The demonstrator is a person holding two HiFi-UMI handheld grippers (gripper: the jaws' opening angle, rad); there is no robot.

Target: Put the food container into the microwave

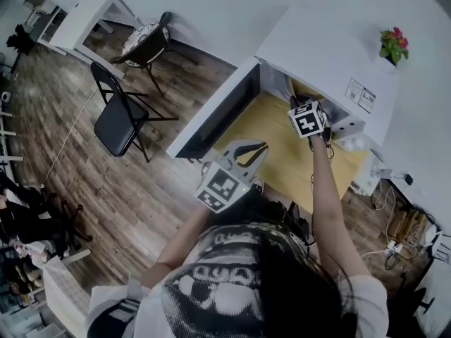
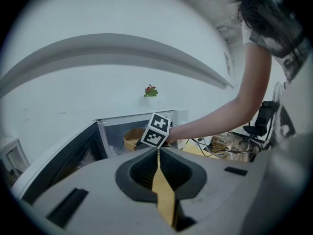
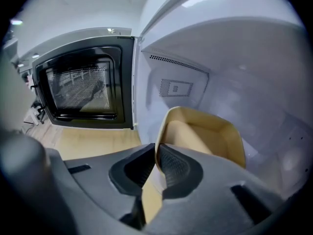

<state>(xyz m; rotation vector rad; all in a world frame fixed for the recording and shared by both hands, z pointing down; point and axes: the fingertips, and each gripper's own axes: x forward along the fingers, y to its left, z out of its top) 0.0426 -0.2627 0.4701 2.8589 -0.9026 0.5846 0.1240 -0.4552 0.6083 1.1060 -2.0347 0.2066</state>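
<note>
Right claw (image 3: 157, 153) is clenched on the near wall of the food container (image 3: 205, 136); the rim sits between the two pads in the right gripper view. The container is a tan, open-topped tub, already inside the cavity of the white microwave (image 1: 331, 55), past the door sill. It is tipped so that its opening faces the camera; whether its base rests on the cavity floor cannot be told. The microwave door (image 3: 80, 89) is swung wide open to the left of the cavity, its dark mesh window facing out. The person's right forearm (image 1: 325, 196) reaches across the wooden surface (image 1: 282, 164) into the opening. Left claw (image 2: 157, 153) is clenched with nothing between the pads, only a thin slit through which the wood shows. It hangs over the surface in front of the open door, well apart from the container. A small potted flower (image 1: 393, 46) stands on top of the microwave. A black folding chair (image 1: 120, 118) stands on the wooden floor (image 1: 106, 189) beyond the door.
</note>
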